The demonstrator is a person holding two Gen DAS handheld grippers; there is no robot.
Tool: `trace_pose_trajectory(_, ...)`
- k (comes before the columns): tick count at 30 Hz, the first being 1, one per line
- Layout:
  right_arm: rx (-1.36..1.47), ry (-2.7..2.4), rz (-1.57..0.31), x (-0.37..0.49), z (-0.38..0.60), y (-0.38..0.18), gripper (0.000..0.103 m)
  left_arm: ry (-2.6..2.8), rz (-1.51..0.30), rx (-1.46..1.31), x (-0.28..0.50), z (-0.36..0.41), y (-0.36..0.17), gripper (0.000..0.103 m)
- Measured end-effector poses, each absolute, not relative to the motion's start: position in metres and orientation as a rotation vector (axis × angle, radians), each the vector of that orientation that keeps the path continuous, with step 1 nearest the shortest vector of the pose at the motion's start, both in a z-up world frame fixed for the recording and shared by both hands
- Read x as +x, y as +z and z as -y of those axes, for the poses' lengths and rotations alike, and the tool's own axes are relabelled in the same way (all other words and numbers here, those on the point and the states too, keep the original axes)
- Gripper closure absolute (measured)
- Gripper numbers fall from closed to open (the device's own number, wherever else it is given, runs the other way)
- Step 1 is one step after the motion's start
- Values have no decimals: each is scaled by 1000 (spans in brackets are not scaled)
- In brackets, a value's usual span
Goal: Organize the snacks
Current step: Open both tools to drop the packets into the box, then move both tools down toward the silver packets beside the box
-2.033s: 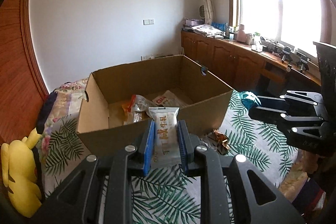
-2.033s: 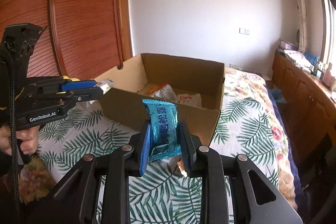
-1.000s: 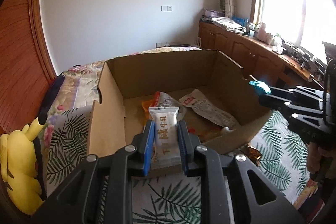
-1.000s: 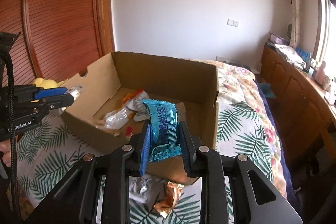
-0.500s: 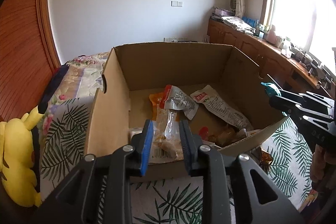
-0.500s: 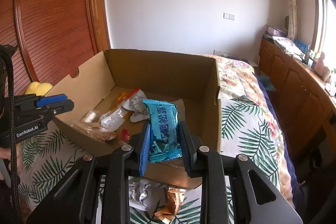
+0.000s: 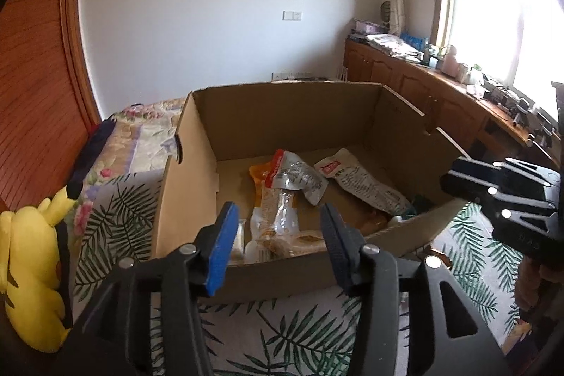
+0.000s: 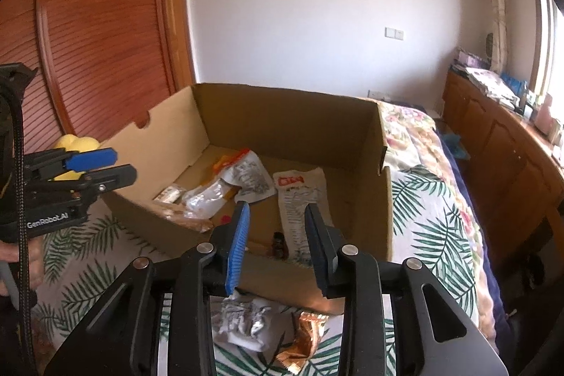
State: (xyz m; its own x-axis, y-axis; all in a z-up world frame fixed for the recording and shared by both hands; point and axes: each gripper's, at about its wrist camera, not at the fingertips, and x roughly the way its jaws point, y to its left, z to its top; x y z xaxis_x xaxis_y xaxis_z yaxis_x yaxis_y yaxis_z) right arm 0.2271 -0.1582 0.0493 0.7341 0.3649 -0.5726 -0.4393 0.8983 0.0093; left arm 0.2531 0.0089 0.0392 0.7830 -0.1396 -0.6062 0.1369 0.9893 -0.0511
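Note:
An open cardboard box sits on a leaf-print bedspread and holds several snack packets, among them a long white packet. My left gripper is open and empty above the box's near wall; it also shows at the left of the right wrist view. My right gripper is open and empty above the box's near right corner; it also shows at the right of the left wrist view. A silver packet and a gold wrapper lie on the bedspread outside the box.
A yellow plush toy lies left of the box. Wooden slatted doors stand behind at the left. A wooden counter with clutter runs under the window at the right. The bedspread extends to the right of the box.
Both grippers have opened. The white packet left my left gripper and the teal packet left my right gripper; both dropped into the box. Both grippers moved closer over the box.

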Motion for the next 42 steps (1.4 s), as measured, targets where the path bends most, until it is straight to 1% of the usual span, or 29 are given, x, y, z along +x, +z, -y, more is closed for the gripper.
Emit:
trace_pose_trajectory(13,-152,493,-570,187,175,56,71,-249,-620,36,222,23,59,54)
trace_pose_trajectory(25,-122,486,-611,160,214,29,70,-322,-604,99,178,42,54,54)
trace_pose_trajectory(30,-111,473,-644,162,219,11,70,-333,-606,131,167,50,41,54)
trace_pose_trajectory(42,-113,438,-725,179,214,-28,69,-319,-663,135,169,58,-3,54)
